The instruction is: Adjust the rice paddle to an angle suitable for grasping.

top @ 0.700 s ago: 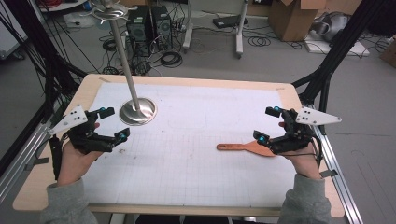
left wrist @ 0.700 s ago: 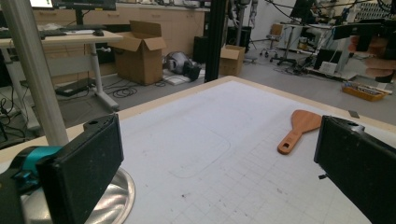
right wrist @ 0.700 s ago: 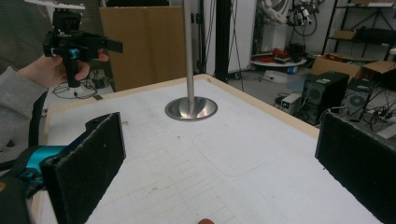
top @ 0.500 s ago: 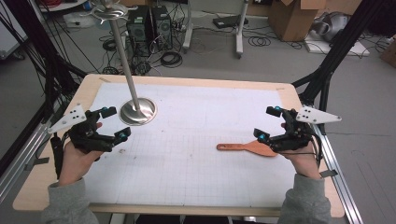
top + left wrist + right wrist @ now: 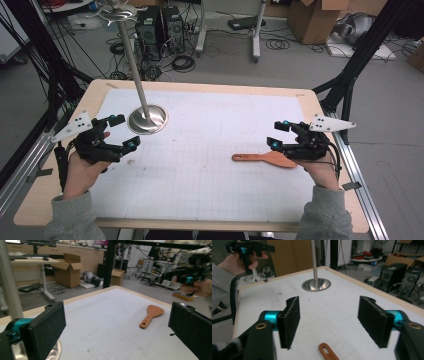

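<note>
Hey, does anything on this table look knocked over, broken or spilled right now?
Nothing stands out. The wooden spatula lies flat on the white mat, the metal stand is upright on its round base, and both grippers, left and right, are open and empty.

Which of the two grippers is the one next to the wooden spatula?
The right gripper, open just above the wooden spatula. The left gripper is across the table, beside the metal stand's base.

We note the left gripper (image 5: 121,132) held above the table's left side, jaws wide apart and empty. The right gripper (image 5: 278,134) sits opposite at the right, jaws likewise spread, gripping nothing.
</note>
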A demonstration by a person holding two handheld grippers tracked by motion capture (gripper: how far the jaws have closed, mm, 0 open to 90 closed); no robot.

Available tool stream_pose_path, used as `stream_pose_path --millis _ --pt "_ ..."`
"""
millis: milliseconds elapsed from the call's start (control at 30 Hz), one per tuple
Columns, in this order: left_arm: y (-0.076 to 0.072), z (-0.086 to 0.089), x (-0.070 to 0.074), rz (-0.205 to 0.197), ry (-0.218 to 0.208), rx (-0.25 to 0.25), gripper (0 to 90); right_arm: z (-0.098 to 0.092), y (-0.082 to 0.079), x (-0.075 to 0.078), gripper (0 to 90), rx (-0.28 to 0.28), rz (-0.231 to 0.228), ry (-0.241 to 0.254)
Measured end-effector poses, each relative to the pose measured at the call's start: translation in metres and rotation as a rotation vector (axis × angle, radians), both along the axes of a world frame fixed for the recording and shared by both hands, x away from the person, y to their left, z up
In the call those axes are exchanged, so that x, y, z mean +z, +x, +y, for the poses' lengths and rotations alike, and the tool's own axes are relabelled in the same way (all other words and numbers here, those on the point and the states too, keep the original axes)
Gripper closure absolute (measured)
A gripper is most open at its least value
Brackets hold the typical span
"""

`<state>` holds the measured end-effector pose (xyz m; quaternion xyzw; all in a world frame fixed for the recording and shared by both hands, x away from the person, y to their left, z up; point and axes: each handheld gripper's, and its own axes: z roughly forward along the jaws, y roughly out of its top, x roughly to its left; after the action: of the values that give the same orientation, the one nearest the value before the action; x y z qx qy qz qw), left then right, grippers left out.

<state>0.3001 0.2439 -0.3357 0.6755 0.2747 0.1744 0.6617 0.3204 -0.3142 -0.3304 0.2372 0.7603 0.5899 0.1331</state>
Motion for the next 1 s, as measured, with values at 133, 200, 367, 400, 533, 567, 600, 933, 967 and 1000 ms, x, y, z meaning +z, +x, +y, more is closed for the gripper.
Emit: stream_pose_path --millis 133,200,367,400,533,567,600,933,967,1000 --pt "-0.001 0.0 0.001 -0.009 -0.001 0.004 1.8 0.001 0.003 -0.006 45.0 0.003 0.029 -0.019" --pt "0.0 0.002 0.0 -0.001 0.003 0.014 1.8 0.003 0.006 -0.011 55.9 0.008 0.035 -0.036" --pt "0.001 0.002 -0.003 0.007 0.011 0.018 1.8 0.008 0.01 -0.019 72.3 0.014 0.051 -0.067" --pt "0.001 0.001 -0.003 0.008 0.008 0.018 1.8 0.009 0.01 -0.02 74.9 0.015 0.047 -0.069" --pt "0.001 0.0 -0.003 0.008 0.013 0.017 1.8 0.012 0.013 -0.025 83.7 0.023 0.057 -0.107" --pt "0.001 0.0 -0.003 0.008 0.015 0.018 1.8 0.014 0.014 -0.026 85.6 0.029 0.053 -0.116" --pt "0.001 0.0 -0.003 0.009 0.016 0.019 1.8 0.015 0.013 -0.026 87.3 0.037 0.061 -0.123" --pt "0.001 -0.001 -0.004 0.011 0.024 0.018 1.8 0.021 0.019 -0.035 89.2 0.041 0.076 -0.168" --pt "0.001 -0.001 -0.004 0.012 0.024 0.018 1.8 0.021 0.019 -0.035 89.2 0.041 0.076 -0.168" --pt "0.001 -0.002 -0.004 0.013 0.025 0.018 1.8 0.022 0.02 -0.036 89.2 0.042 0.082 -0.175"
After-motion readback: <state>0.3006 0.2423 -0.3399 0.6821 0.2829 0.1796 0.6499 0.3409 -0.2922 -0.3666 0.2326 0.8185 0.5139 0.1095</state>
